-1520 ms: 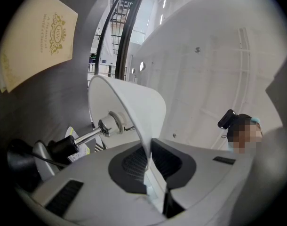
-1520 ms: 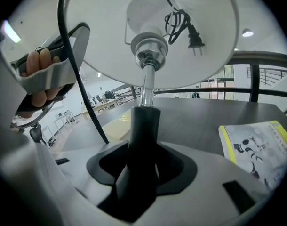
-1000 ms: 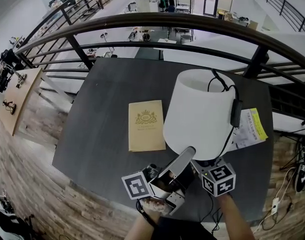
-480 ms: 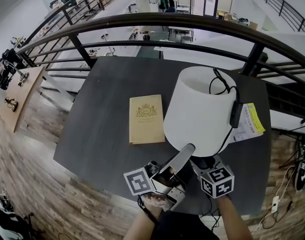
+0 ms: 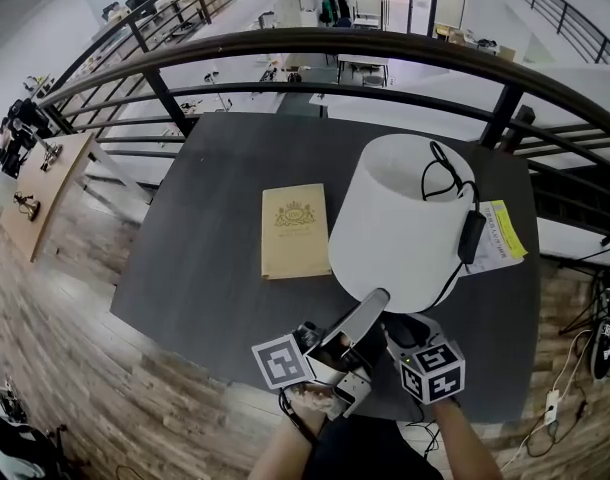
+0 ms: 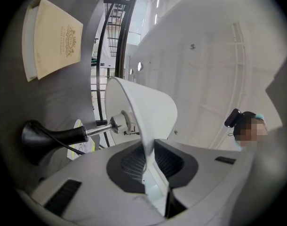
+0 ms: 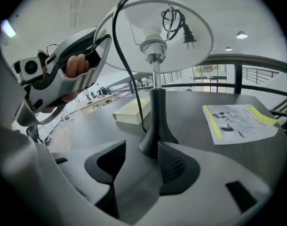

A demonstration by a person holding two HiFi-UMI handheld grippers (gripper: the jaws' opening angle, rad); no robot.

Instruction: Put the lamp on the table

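Observation:
The lamp stands upright on the dark table (image 5: 215, 248), with its white shade (image 5: 405, 223) to the right of centre. Its black base (image 7: 155, 142) rests on the tabletop. The cord and plug are draped over the shade (image 5: 472, 236). My left gripper (image 6: 150, 157) reaches up from the near edge. The shade's lower rim (image 6: 143, 112) runs between its jaws, which are opening and stand slightly off the thin rim. My right gripper (image 7: 141, 149) is open and low at the table, with the lamp base just ahead of its jaw tips.
A tan book (image 5: 294, 230) lies left of the lamp. A printed sheet with a yellow stripe (image 5: 500, 236) lies to its right. A dark metal railing (image 5: 335, 43) curves round the table's far side. Wooden floor shows beyond the near and left table edges.
The right gripper has drawn back a little toward the near table edge. The lamp, the book and the left gripper keep their places.

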